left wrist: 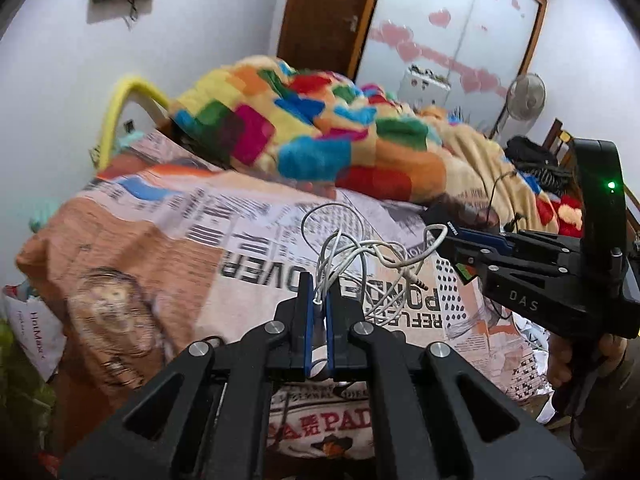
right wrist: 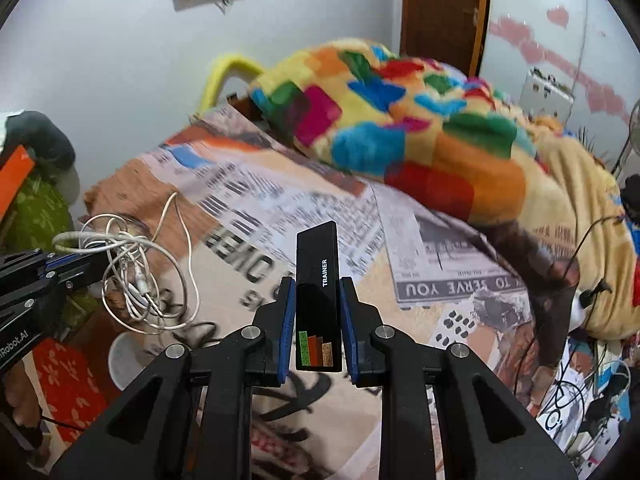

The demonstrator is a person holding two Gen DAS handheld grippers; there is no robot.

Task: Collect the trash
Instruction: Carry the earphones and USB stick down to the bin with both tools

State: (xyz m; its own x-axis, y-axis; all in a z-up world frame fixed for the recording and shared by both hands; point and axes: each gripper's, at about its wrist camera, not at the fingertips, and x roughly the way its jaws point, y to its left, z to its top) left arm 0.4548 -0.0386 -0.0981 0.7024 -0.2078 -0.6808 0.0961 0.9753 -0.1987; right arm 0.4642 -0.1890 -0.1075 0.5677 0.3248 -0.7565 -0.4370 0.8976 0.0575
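Note:
My left gripper [left wrist: 319, 290] is shut on a tangle of white earphone cable [left wrist: 360, 264] and holds it above the bed. The same cable [right wrist: 132, 272] hangs from the left gripper [right wrist: 100, 258] at the left of the right wrist view. My right gripper [right wrist: 318, 292] is shut on a flat black box [right wrist: 318, 300] marked TRAINER, with coloured bars at its near end. That box [left wrist: 456, 236] also shows in the right gripper [left wrist: 444, 240] at the right of the left wrist view. Both are held over the newsprint-patterned bedsheet [left wrist: 160, 240].
A crumpled multicoloured blanket [left wrist: 320, 136] lies across the far half of the bed. A white bag [left wrist: 36, 332] sits on the floor at left. A standing fan [left wrist: 524, 98], a wardrobe [left wrist: 452, 20] and clutter [right wrist: 580, 392] are at right.

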